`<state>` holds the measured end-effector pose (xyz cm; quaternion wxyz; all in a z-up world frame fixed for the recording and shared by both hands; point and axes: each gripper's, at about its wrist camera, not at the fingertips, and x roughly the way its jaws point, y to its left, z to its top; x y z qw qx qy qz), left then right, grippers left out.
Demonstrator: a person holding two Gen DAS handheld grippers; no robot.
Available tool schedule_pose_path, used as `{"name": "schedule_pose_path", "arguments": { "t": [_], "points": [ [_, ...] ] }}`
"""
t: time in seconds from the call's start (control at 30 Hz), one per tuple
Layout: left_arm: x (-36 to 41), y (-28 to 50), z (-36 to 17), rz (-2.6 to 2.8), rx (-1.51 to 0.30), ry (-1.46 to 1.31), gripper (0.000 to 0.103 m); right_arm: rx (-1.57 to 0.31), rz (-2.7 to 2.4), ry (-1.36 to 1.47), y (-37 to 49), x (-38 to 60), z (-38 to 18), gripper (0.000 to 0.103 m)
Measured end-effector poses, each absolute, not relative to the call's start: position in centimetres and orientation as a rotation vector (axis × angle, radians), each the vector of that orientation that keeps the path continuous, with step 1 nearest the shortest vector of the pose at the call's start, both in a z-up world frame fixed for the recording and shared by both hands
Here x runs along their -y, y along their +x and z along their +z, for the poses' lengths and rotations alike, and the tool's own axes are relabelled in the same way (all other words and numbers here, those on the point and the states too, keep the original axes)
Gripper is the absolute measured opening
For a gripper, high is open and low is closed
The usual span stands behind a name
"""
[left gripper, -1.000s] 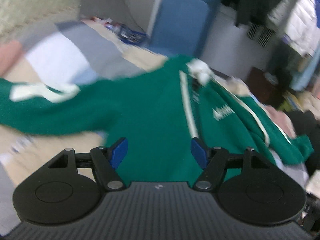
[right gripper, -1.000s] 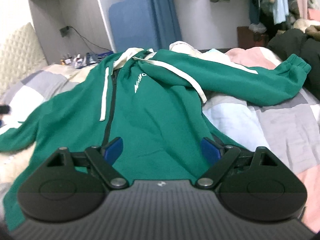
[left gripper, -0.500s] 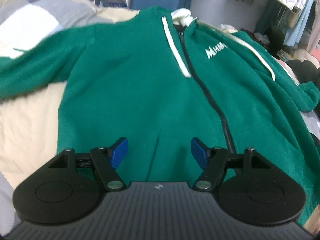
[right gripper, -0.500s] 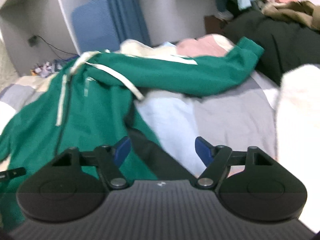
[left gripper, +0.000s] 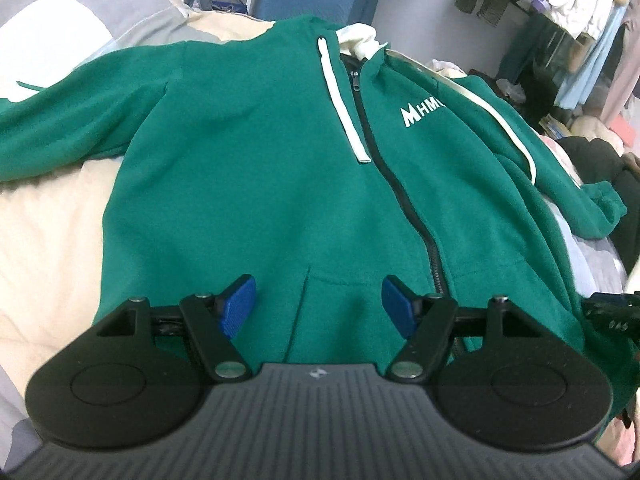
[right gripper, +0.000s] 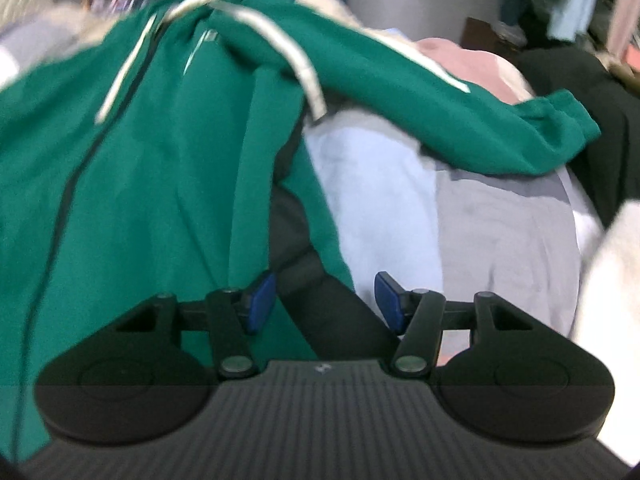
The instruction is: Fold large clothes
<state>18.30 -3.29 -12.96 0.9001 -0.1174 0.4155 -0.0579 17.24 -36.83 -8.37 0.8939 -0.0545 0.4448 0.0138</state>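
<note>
Bedding: a cream blanket [left gripper: 48,216] lies to the left of the left gripper, with a grey and white checked quilt [left gripper: 72,12] further off at the upper left.
Left sleeve: it stretches away from the left gripper toward the far left edge, flat on the bedding.
Left gripper [left gripper: 319,307]: jaws wide apart, blue pads [left gripper: 236,307] clear of the cloth, nothing held; it hangs over the lower front of the hoodie, at the pocket seam.
Hoodie [left gripper: 248,168]: green, zipped, spread front-up on the bed ahead of both grippers, hood at the far end, hem nearest the grippers.
Zipper [left gripper: 400,196]: dark, runs from the collar down to just right of the left gripper's right pad.
Drawstrings: one white cord [left gripper: 340,96] lies left of the zipper, the other trails over the right shoulder.
Logo: white letters [left gripper: 420,112] on the chest, right of the zipper.
Right gripper [right gripper: 325,302]: jaws closing, part-way in; the hoodie's right edge and its dark lining [right gripper: 316,300] sit between the pads, which do not press on it. The view is blurred.
Right sleeve [right gripper: 440,104]: stretches away to the upper right of the right gripper, cuff resting on the pale blue and grey quilt [right gripper: 460,232].
Dark clothing [right gripper: 592,92]: heaped beyond the cuff, far right.
</note>
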Motion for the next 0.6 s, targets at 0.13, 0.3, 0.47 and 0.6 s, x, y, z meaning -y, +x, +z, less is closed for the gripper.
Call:
{"name": "schedule_pose_path", "arguments": {
  "t": [0.13,0.3,0.47,0.6],
  "points": [
    [3.4,18.1,-12.7,-0.126,-0.845,-0.227,0.074,-0.958,0.083,-0.173,17.3,35.7,-8.8,0.031],
    [3.5,17.6,-12.5,-0.133,-0.831,-0.215,0.074,-0.888,0.017,-0.129,16.6,36.4,-7.2,0.011],
    [3.4,17.1,-12.1,-0.140,-0.811,-0.218,0.074,-0.775,-0.130,0.102,15.3,41.3,-5.3,0.011],
    [3.4,17.0,-12.3,-0.134,-0.807,-0.201,0.074,-0.841,-0.152,0.218,16.1,43.5,-6.8,0.011]
  ]
}}
